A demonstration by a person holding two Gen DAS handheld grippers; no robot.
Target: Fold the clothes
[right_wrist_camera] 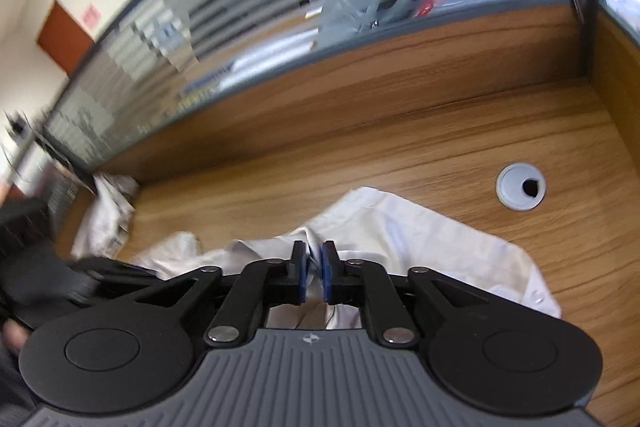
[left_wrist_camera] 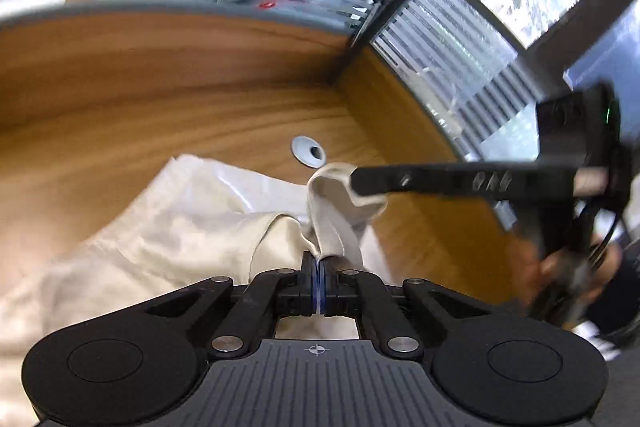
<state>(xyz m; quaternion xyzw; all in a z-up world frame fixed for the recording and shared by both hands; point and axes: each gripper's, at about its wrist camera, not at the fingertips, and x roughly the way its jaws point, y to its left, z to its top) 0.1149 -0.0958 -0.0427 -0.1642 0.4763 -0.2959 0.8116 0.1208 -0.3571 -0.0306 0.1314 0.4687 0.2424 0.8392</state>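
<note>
I have the cream garment (left_wrist_camera: 168, 227) lying crumpled across the lower centre of both views, on the wooden desk (left_wrist_camera: 160, 99), below and to the left of the grey cable grommet (left_wrist_camera: 308, 151).

Left gripper (left_wrist_camera: 319, 267): fingers together, pinching a raised fold of the cloth at lower centre of the left wrist view.

Right gripper (right_wrist_camera: 314, 257): in its own view the blue pads (right_wrist_camera: 329, 267) stand slightly apart with a ridge of fabric between them. In the left wrist view the finger enters from the right, its tip laid on a lifted tip of the fabric at centre. I cannot tell whether the pads press.

Judgement: the step in hand is taking hold of two points on one edge for a fold. To do it well, I would confirm the right-hand grip before lifting, take one layer only, keep both holds level, and draw the edge taut so the slack lies flat. Risk: a loose right hold lets the corner drop and the fold skews.
</note>
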